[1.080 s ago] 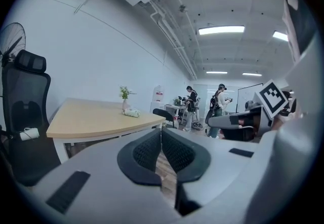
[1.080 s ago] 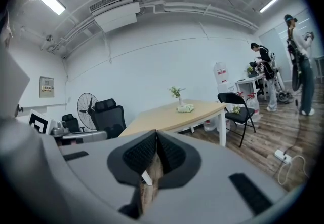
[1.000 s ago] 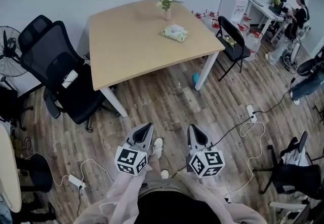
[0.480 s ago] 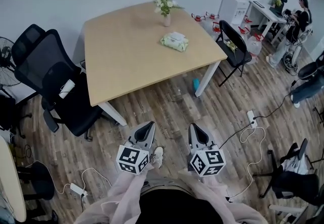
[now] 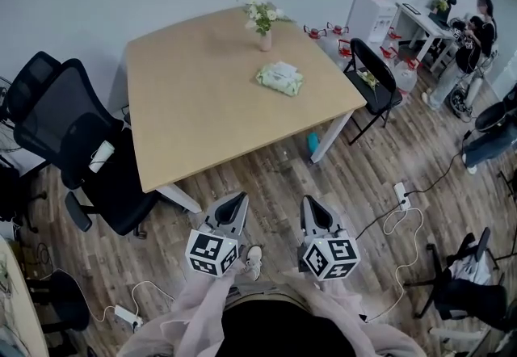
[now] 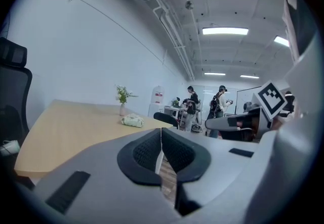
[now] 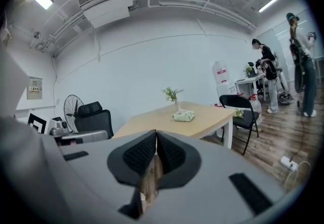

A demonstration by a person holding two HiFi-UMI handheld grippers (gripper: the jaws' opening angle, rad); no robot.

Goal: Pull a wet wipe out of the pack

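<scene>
A pale green wet wipe pack (image 5: 280,77) lies on the far right part of the light wooden table (image 5: 186,105); it also shows in the left gripper view (image 6: 133,121) and the right gripper view (image 7: 183,115). My left gripper (image 5: 237,203) and right gripper (image 5: 310,207) hang side by side over the floor, well short of the table. Both are shut with nothing between the jaws. In each gripper view the black pads meet at the tips, left (image 6: 161,132) and right (image 7: 156,134).
A small vase of flowers (image 5: 263,24) stands behind the pack. Black office chairs (image 5: 77,145) sit left of the table, a folding chair (image 5: 373,77) to its right. Cables and power strips (image 5: 401,194) lie on the wooden floor. People (image 5: 468,44) stand at a desk far right.
Both grippers have moved forward toward the table, which now sits lower and closer in the head view. The jaws stay shut.
</scene>
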